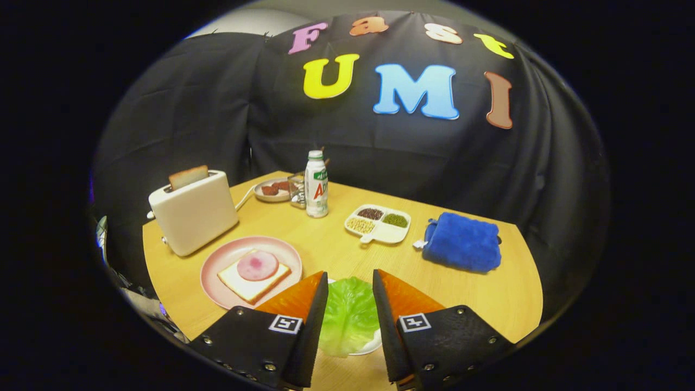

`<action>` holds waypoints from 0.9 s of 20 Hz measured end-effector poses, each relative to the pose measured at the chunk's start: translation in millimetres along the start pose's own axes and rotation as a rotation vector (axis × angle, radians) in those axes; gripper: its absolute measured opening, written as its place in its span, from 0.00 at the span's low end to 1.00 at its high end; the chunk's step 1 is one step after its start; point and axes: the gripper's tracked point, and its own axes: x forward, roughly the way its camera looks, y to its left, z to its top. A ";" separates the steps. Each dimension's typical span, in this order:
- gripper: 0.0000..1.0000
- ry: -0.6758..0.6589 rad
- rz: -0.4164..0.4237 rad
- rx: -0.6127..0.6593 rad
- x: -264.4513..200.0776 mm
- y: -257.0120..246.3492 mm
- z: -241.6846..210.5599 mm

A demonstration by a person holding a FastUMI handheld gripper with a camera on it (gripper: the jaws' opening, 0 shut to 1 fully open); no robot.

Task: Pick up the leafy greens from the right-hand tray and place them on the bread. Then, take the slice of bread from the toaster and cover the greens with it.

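Note:
A green lettuce leaf [350, 315] lies on a small white tray [370, 345], and it shows in the gap between my two fingers. My gripper [350, 274] is open, one finger on each side of the leaf; I cannot tell whether either finger touches it. To the left of the fingers stands a pink plate [217, 260] holding a bread slice [244, 287] topped with a round pink ham slice [257, 265]. Beyond that plate sits a white toaster [194, 214] with a slice of toast [188, 176] sticking up from its slot.
On the wooden table [326, 244], a white bottle [316, 187] stands mid-back, with a small plate of red pieces [271, 190] beside it. A divided dish of beans [378, 222] and a blue cloth [462, 241] lie to the right.

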 end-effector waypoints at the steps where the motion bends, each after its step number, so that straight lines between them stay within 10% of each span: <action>1: 0.50 0.030 0.009 -0.001 8.5 3.3 -10.3; 5: 0.84 0.169 0.027 -0.006 34.9 9.8 -48.1; 18: 0.78 0.214 0.045 0.048 52.0 14.3 -83.4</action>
